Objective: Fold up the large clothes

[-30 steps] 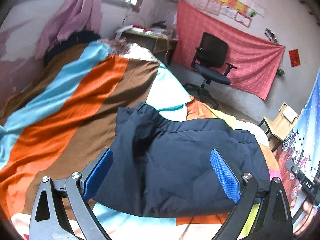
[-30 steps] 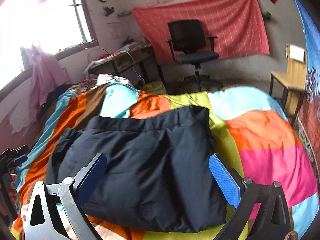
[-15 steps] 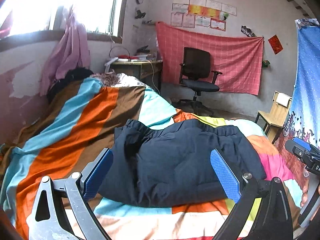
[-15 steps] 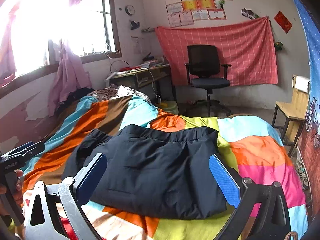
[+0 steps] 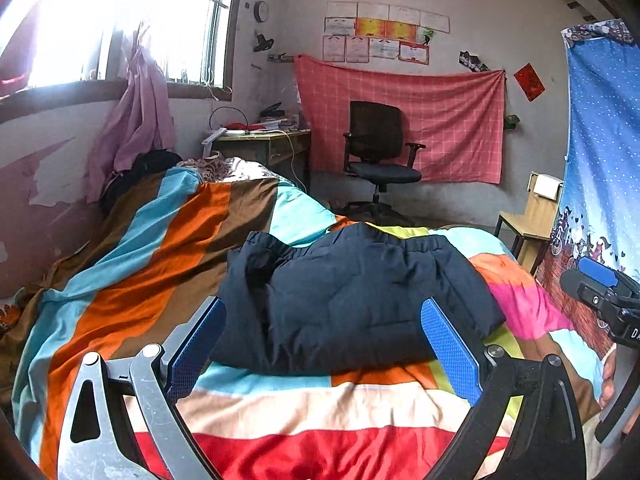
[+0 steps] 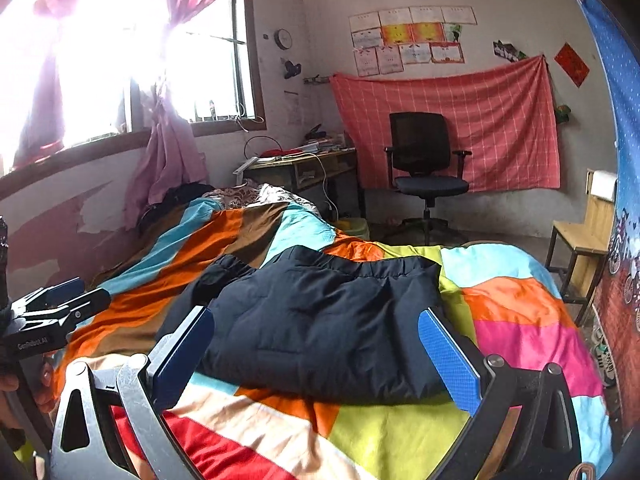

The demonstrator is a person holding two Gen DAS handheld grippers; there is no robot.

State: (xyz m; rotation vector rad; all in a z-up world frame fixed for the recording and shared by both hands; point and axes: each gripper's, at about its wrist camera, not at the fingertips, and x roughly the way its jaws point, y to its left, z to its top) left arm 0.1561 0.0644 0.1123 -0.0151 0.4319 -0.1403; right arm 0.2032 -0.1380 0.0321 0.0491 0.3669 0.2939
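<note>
A dark navy padded jacket (image 5: pixel 352 300) lies folded into a compact rectangle on the striped bedspread (image 5: pixel 168 264), also seen in the right wrist view as the jacket (image 6: pixel 332 320). My left gripper (image 5: pixel 324 340) is open, held back from the jacket's near edge with nothing between its blue pads. My right gripper (image 6: pixel 316 348) is open too, hovering short of the jacket and empty. Each gripper shows at the edge of the other's view: the right gripper (image 5: pixel 604 292) and the left gripper (image 6: pixel 52 312).
The bed's colourful cover (image 6: pixel 520 312) runs to the right edge. A black office chair (image 6: pixel 424 168) and a desk (image 6: pixel 304 164) stand at the far wall. A wooden chair (image 6: pixel 580 240) is at the right. A window (image 6: pixel 120 60) is on the left.
Both grippers have pulled back and risen from the jacket; the views now take in more of the room. The jacket lies still and folded.
</note>
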